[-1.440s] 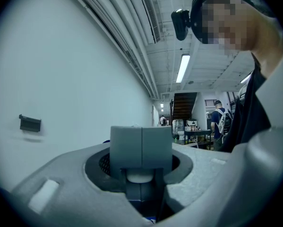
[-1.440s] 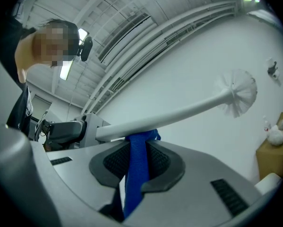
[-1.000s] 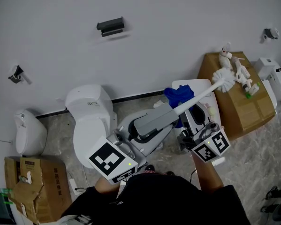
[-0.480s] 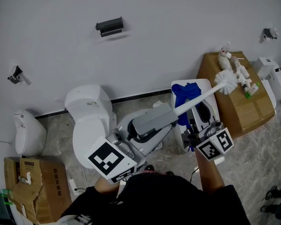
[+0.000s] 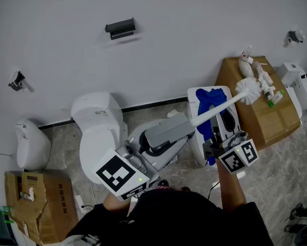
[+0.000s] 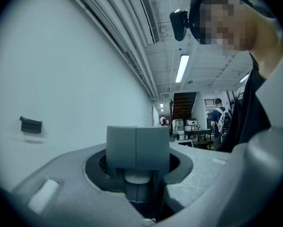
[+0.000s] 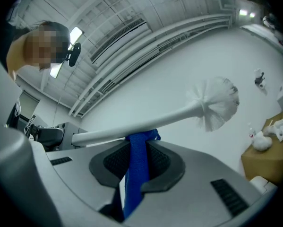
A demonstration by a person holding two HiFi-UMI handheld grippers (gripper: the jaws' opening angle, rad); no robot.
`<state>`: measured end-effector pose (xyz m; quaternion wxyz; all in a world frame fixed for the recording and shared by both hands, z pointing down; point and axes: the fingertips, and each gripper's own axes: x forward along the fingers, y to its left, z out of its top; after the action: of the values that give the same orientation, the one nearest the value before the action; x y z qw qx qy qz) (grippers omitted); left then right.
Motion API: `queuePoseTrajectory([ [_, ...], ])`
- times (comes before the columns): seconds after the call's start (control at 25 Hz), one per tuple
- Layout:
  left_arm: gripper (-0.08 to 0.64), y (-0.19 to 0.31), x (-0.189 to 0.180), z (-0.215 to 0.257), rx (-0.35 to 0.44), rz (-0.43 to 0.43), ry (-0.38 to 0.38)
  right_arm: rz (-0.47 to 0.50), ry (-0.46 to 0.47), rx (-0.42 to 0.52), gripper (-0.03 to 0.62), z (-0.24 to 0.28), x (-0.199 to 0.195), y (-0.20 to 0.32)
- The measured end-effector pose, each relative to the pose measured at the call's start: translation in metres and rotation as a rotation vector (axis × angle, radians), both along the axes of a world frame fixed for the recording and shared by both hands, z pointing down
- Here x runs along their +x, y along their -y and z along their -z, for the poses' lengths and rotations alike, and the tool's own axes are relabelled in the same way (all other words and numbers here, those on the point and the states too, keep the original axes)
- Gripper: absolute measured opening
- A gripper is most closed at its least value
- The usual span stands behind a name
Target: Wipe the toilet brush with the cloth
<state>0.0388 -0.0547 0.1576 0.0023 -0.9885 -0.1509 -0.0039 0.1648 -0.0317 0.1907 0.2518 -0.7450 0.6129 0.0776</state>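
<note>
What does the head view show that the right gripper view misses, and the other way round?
Head view only: the toilet and the torn cardboard box at lower left. Right gripper view only: ceiling ducts, and, close up, the right tongs shut on the blue cloth. Both: the white toilet brush, with the cloth at its handle.

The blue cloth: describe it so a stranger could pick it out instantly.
In the head view, find the brown cardboard box at the right; beside it a long white plastic toilet brush slants up. The blue cloth lies against that brush's handle, the only blue among white and grey neighbours.
</note>
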Motion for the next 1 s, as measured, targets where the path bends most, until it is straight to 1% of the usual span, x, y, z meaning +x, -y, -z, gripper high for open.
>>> queuePoseTrajectory([
  [0.44,0.158,-0.004,-0.002,0.002,0.002,-0.01,-0.003,-0.057,0.022,0.012,0.066,0.001,0.019,-0.015],
  [1.0,0.158,-0.003,-0.012,0.004,-0.003,-0.022,-0.004,-0.106,0.048,0.021,0.066,0.002,0.029,-0.026],
])
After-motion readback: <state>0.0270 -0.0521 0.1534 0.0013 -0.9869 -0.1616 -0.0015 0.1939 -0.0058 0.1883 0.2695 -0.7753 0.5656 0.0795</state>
